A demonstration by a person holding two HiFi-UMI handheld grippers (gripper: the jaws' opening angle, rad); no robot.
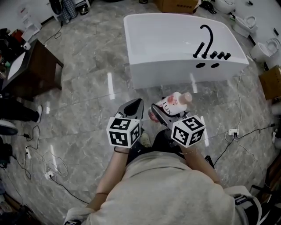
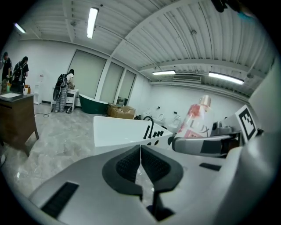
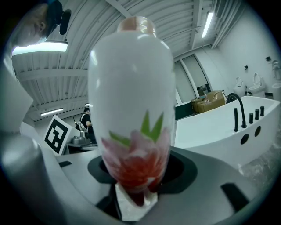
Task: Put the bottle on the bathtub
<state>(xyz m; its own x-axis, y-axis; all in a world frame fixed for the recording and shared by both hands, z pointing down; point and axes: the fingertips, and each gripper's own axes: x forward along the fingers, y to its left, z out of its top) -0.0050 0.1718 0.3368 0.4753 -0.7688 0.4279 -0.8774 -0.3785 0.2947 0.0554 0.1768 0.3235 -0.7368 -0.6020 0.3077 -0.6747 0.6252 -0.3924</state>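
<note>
While the right gripper clamps the bottle near its base, short of the tub, the left gripper is closed on nothing; I'd stand the bottle gently on the flat rim by the taps.

Sanitaryware showroom: freestanding bathtub, toilets, cardboard boxes, marble floor.

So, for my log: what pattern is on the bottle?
White bottle with a pink-red flower and green leaves; clearest in the right gripper view.
</note>
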